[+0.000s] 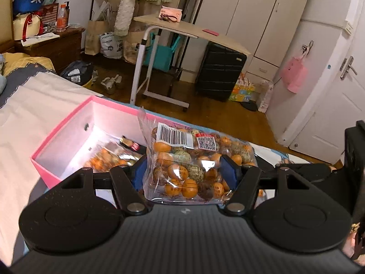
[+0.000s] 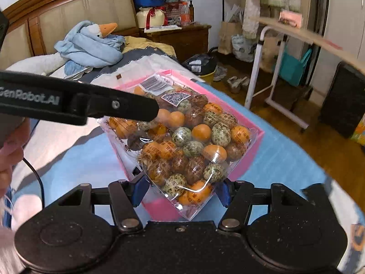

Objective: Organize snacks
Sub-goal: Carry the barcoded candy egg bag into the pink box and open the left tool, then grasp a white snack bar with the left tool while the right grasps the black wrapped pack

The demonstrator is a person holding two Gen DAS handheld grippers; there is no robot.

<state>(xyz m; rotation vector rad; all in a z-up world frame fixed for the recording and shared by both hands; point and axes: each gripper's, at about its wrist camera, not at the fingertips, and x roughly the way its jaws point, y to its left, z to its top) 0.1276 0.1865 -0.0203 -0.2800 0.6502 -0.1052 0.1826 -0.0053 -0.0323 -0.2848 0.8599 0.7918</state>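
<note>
A clear bag of wrapped snacks (image 1: pixel 187 166), orange, green and brown, hangs over an open pink box (image 1: pixel 68 132) that already contains more snack packets (image 1: pixel 107 157). The box sits on a bed (image 1: pixel 29 105) with a pale sheet and a blue cover. Around it is a bedroom: wooden floor, a white-legged side table (image 1: pixel 173 26), a black suitcase (image 1: pixel 219 70), wardrobes (image 1: pixel 251 6), and a plush goose (image 2: pixel 91 43) near the headboard. You hold the bag with both tools. Your left hand-held gripper (image 1: pixel 186 171) is clamped, about half open, on one end of the bag; your right hand-held gripper (image 2: pixel 181 188) pinches the opposite corner, likewise half open.
</note>
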